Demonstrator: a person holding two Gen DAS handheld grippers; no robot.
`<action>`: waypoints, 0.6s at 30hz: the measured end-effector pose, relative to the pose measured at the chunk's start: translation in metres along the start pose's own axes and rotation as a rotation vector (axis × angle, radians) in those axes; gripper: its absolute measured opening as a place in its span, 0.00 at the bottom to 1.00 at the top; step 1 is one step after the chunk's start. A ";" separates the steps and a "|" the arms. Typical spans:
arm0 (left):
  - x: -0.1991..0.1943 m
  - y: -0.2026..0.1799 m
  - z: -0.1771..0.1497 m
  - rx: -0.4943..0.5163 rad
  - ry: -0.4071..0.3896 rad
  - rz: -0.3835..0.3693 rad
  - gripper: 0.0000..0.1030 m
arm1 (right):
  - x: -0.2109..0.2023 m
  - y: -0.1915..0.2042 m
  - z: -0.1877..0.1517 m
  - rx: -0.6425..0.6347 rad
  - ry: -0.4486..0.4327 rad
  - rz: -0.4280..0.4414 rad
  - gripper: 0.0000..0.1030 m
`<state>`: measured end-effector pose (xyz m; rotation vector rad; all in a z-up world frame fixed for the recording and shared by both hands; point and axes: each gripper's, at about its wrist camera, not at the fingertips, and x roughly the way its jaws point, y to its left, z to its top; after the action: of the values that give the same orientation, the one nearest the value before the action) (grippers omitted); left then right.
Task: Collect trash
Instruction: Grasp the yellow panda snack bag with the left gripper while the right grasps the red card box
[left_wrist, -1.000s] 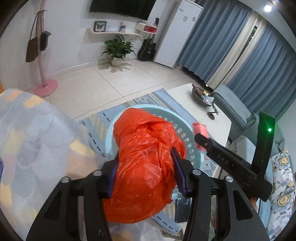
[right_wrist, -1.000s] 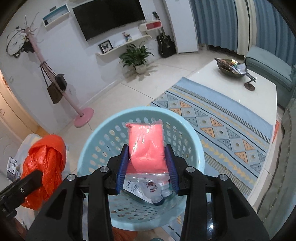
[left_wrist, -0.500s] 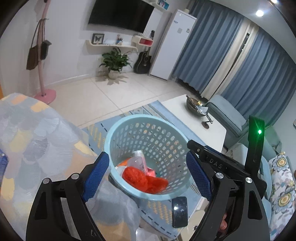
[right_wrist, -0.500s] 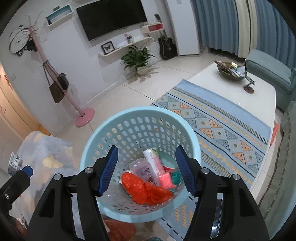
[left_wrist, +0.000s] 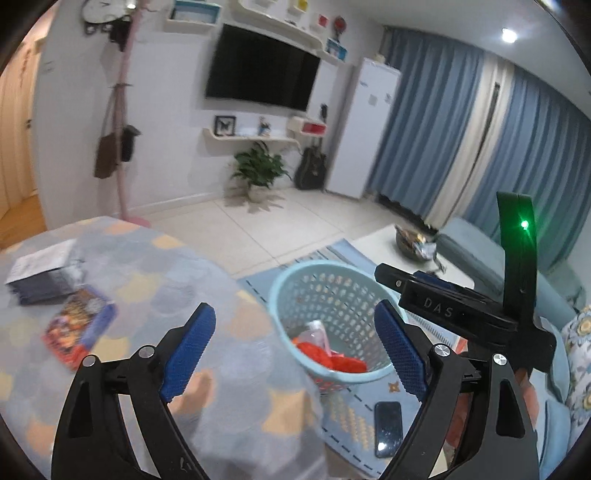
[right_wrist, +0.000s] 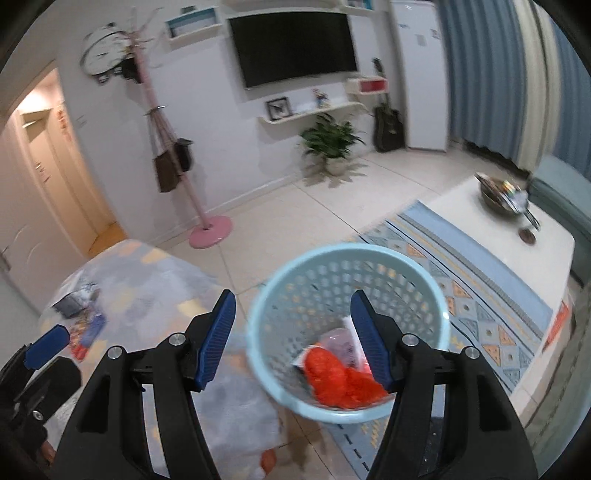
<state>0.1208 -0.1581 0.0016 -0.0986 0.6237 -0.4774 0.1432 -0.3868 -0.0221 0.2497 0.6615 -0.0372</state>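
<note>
A light blue perforated basket (left_wrist: 314, 264) (right_wrist: 351, 251) stands on the rug beside the cloth-covered table (left_wrist: 147, 277). In it lie a crumpled orange plastic bag (left_wrist: 325, 356) (right_wrist: 340, 380) and a clear plastic packet (left_wrist: 317, 330) (right_wrist: 340, 339). My left gripper (left_wrist: 295, 306) hovers above and short of the basket, its jaws opening wide with nothing between them. My right gripper (right_wrist: 292, 295) is open and holds nothing, above the basket's near rim. On the table rest a colourful packet (left_wrist: 79, 328) (right_wrist: 83, 328) and a grey-white packet (left_wrist: 40, 273) (right_wrist: 74, 299).
A dark phone (left_wrist: 388, 422) lies on the patterned rug near the basket. A white coffee table (right_wrist: 517, 251) with a bowl (right_wrist: 498, 195) stands to the right, a teal sofa behind it. A pink coat stand (right_wrist: 210, 229) rises beyond the table.
The left gripper let go of the orange bag and the right one its pink packet; both dropped into the basket. Both grippers opened, then rose and drew back from the basket.
</note>
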 end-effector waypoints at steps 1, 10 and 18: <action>-0.011 0.007 0.000 -0.012 -0.016 0.015 0.87 | -0.003 0.009 0.001 -0.017 -0.004 0.007 0.59; -0.099 0.082 -0.016 -0.064 -0.138 0.307 0.88 | -0.018 0.118 -0.003 -0.229 -0.022 0.126 0.66; -0.158 0.148 -0.043 -0.117 -0.109 0.519 0.88 | -0.003 0.208 -0.027 -0.376 0.055 0.259 0.67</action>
<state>0.0435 0.0481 0.0177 -0.0691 0.5447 0.0659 0.1482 -0.1785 0.0047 -0.0278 0.6728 0.3408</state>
